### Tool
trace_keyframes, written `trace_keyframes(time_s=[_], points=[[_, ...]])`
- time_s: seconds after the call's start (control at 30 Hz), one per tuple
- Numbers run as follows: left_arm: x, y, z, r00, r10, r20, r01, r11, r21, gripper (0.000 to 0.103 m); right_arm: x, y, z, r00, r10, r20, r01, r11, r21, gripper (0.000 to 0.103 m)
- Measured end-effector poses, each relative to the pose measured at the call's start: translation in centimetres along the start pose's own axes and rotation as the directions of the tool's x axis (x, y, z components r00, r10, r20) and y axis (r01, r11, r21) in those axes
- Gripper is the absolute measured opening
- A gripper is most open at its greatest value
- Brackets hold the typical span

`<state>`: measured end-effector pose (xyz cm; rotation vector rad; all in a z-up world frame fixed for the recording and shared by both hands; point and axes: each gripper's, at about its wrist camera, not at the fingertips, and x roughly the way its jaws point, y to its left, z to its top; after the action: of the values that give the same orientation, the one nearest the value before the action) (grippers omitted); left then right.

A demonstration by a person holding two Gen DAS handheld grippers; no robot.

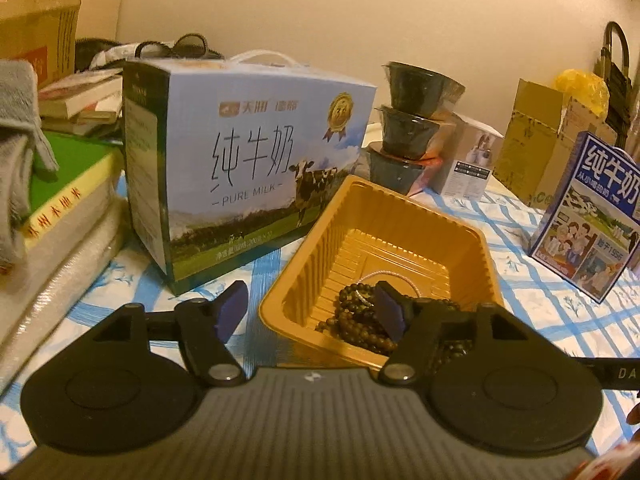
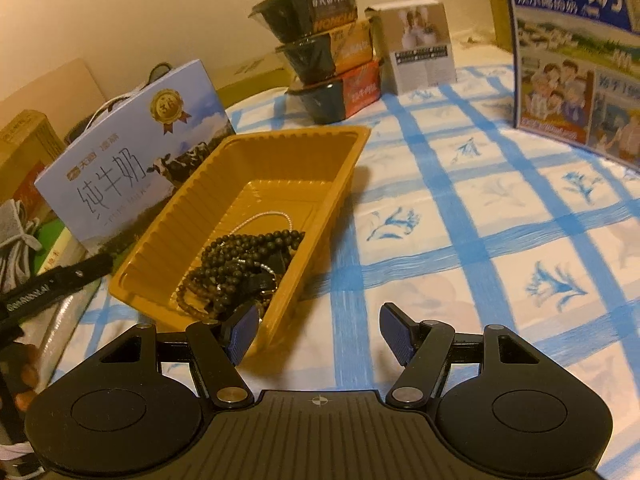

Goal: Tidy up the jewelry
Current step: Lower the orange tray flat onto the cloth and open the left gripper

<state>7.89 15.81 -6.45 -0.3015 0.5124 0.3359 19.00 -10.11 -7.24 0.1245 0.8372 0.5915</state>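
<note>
Dark bead bracelets (image 2: 240, 268) and a thin pale chain (image 2: 264, 216) lie in the gold tray (image 2: 172, 216). The left gripper (image 1: 310, 312), spread and empty, partly hides them; the right gripper (image 2: 320, 332) is spread over checked cloth (image 2: 480, 240).

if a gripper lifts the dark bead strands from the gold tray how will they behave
The dark wooden bead strands lie heaped and looped in the gold ribbed plastic tray, so they would likely hang floppy and drag tangled neighbours. Round beads may slip between pads.

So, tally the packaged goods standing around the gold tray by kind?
Milk cartons: 2, pale blue and dark blue
Stacked black bowls: 3
Small grey box: 1
Total: 6
</note>
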Motion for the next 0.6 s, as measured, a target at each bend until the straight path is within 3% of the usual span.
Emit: trace_keyframes(time_s=[0.27,0.4,0.6], points=[[-3.5,-3.3,-0.5,0.993,0.022,-0.114,-0.005,0.989,0.149,0.068,-3.3,2.0,-2.1,0.995,-0.100,-0.010,0.098,0.987,-0.125,0.067],[-5.2,-5.2,-1.3,0.983,-0.003,-0.184,0.044,0.974,0.221,0.069,-5.5,1.7,-2.8,0.995,-0.099,-0.025,0.097,0.993,-0.066,0.067],[-7.9,-7.9,-2.5,0.973,-0.033,-0.230,0.098,0.955,0.280,0.070,-9.3,1.1,-3.2,0.991,-0.129,-0.020,0.129,0.992,0.008,0.067]])
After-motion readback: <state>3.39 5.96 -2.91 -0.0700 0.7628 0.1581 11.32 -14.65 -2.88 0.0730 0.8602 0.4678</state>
